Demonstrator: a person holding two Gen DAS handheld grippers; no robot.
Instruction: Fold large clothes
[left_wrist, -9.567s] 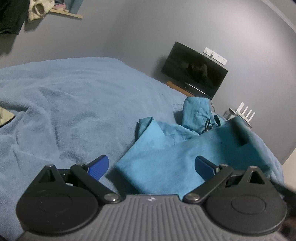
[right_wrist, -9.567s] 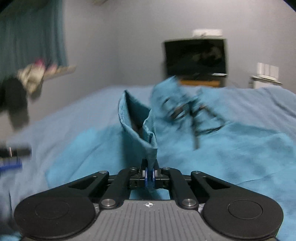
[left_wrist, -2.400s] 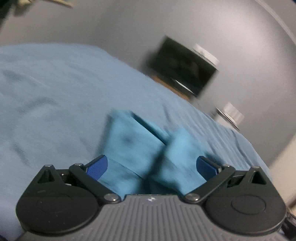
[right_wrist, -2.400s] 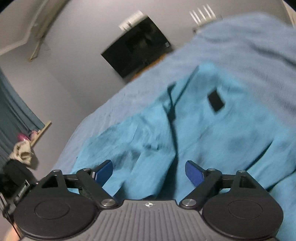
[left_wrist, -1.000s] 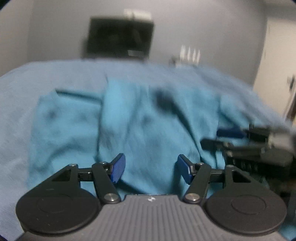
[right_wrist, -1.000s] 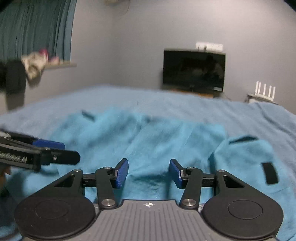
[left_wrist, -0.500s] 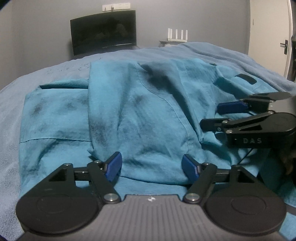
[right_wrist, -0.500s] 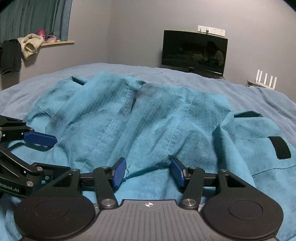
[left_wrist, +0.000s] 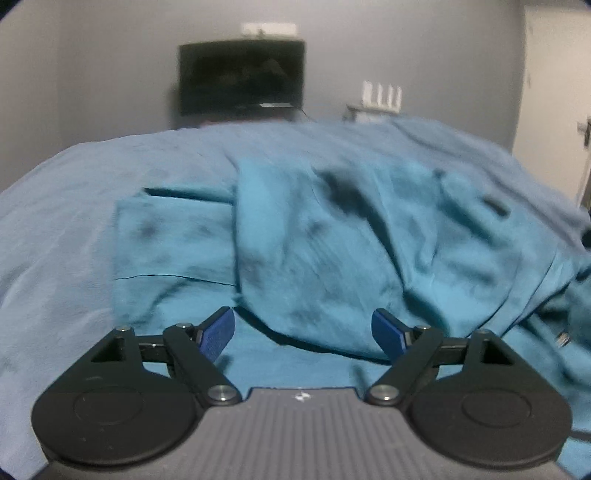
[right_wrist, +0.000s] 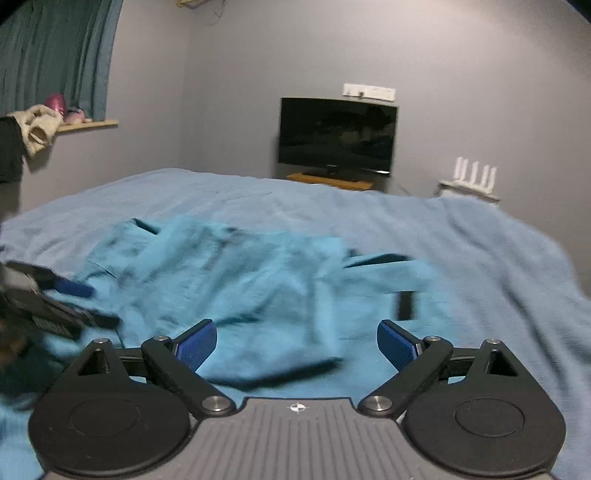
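Soft light-blue blanket (right_wrist: 480, 258) covers the bed beneath both grippers. Left gripper (left_wrist: 303, 328) and right gripper (right_wrist: 295, 341) are opening, pinching nothing, above the rumpled teal garment (right_wrist: 236, 280) lying just ahead. Beyond, a black television (right_wrist: 338, 134) and white router (right_wrist: 474, 171) stand against the grey wall.

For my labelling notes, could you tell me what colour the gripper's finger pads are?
Blue pads, clearest in the right wrist view.

No legible text, labels, brands or nos. anywhere; both views too blurred.
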